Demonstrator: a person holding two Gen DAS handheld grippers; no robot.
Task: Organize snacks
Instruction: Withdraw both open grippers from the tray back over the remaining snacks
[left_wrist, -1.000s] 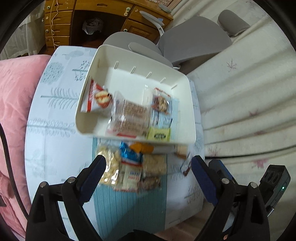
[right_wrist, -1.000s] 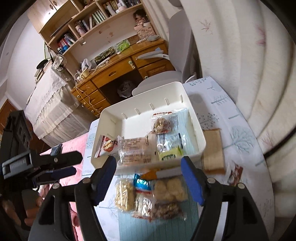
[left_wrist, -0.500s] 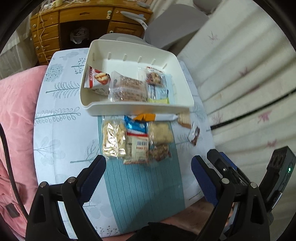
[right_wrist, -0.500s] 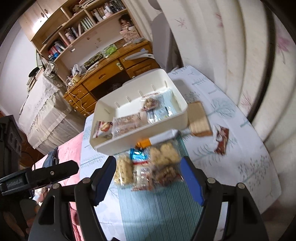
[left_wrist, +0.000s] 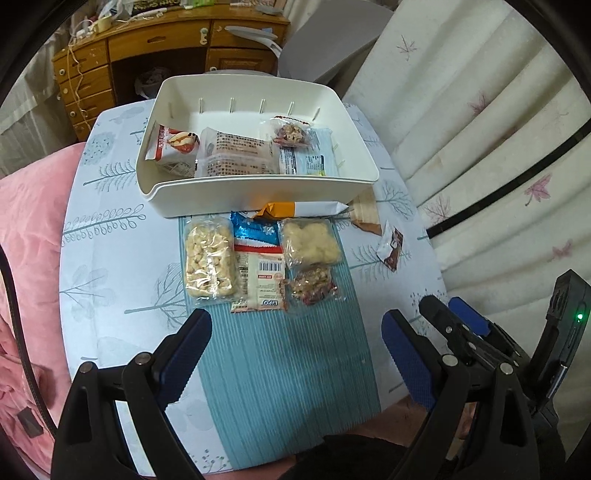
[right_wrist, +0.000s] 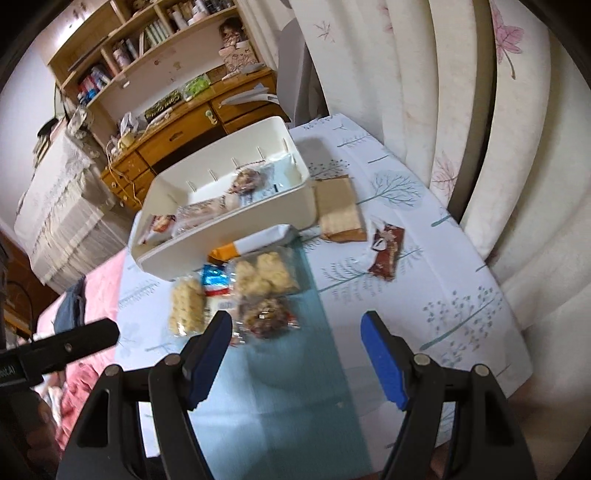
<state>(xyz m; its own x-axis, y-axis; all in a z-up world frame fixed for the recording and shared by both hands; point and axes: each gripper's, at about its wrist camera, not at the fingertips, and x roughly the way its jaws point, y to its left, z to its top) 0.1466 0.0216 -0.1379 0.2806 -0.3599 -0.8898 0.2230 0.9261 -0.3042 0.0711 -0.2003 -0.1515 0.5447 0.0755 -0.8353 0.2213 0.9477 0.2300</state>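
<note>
A white bin stands on the small table and holds several snack packets. In front of it, on a teal mat, lie a clear puff packet, a blue and white packet, a pale cracker packet and a nut packet. An orange and white bar leans at the bin's front wall. My left gripper hangs open over the mat, nothing between its fingers. My right gripper is open too, just short of the nut packet.
A brown packet and a dark chocolate wrapper lie right of the bin. Pink bedding borders the table's left side, white curtains the right. A wooden desk and grey chair stand behind.
Both grippers have drawn back from the bin toward the table's near edge, so the bin and packets now sit farther up in both views. Both stayed open and empty.
</note>
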